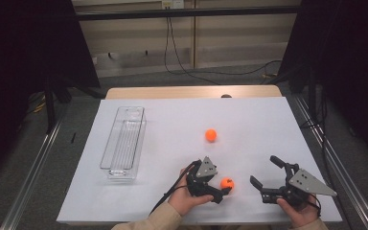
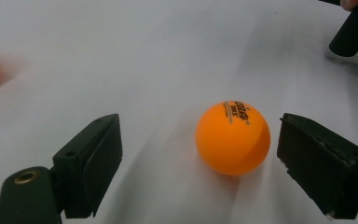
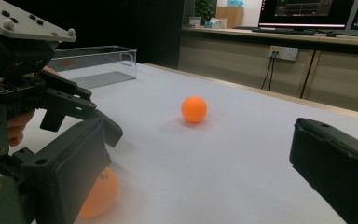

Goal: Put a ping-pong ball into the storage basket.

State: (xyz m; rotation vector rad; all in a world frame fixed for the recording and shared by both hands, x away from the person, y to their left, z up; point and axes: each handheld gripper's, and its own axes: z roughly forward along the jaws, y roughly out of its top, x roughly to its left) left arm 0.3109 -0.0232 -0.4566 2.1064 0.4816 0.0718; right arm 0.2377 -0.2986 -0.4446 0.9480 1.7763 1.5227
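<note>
In the lower middle of the frame, the left gripper (image 1: 224, 190), jaws wide and not yet touching, brackets the small orange plastic ball (image 1: 227, 183) on the white tabletop (image 1: 172, 143), so closing comes next.

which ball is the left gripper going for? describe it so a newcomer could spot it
On the white table, look at the near edge, where the person's two hands hold grippers. The ball lies just right of the left gripper, between its open jaws, not yet pressed. Unlike the other orange ball, alone mid-table, this one shows black printed lettering.
</note>
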